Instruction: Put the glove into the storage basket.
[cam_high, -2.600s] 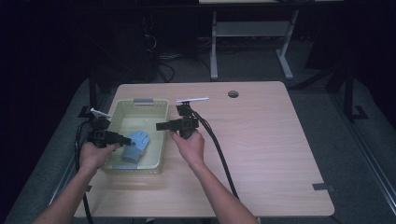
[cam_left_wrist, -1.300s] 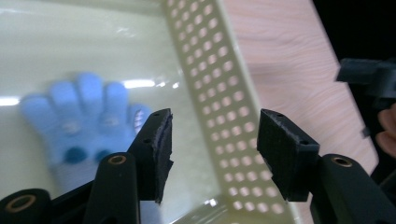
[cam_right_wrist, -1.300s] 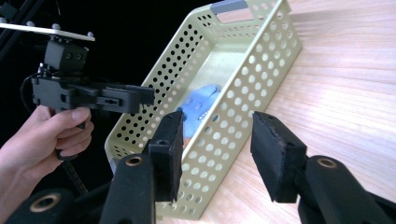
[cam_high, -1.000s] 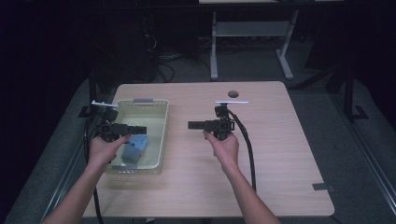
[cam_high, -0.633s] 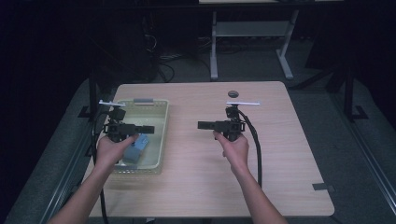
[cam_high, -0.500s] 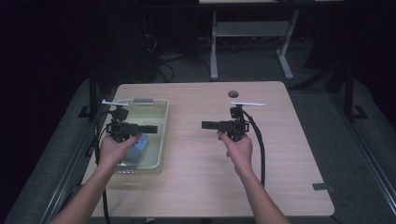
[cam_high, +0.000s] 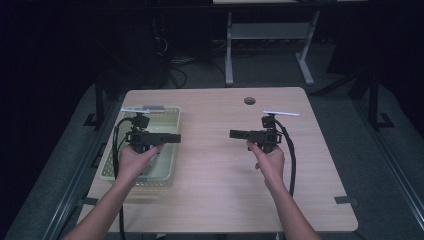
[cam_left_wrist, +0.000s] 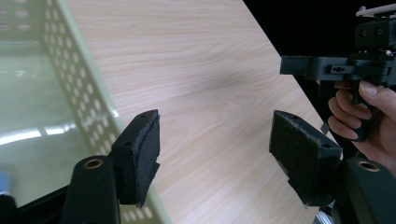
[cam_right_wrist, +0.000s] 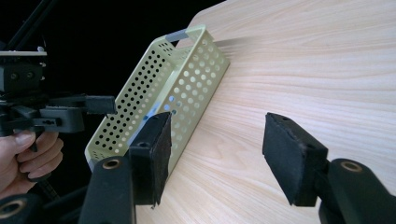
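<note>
Dark workshop floor surrounds a pale wooden table (cam_high: 220, 170), where a person holds two grippers level and pointed toward each other across the bare middle of the top. At the table's left edge sits a perforated pale-green basket (cam_high: 172, 150), its long axis running away from the person. The left gripper (cam_high: 172, 138) hangs over the basket's right rim, its jaws apart with nothing between them, having just been opening; through them the left gripper view shows plain wood beside the basket wall (cam_left_wrist: 79, 93). The right gripper (cam_high: 235, 134) stands well apart from the basket, out over open table, its jaws also spread and empty and just been opening. A sliver of blue at the basket's floor (cam_left_wrist: 3, 183) may be the blue thing lying inside, though the view is too cropped to be sure. The left hand (cam_high: 132, 160) is plainly the nearer to the basket.
</note>
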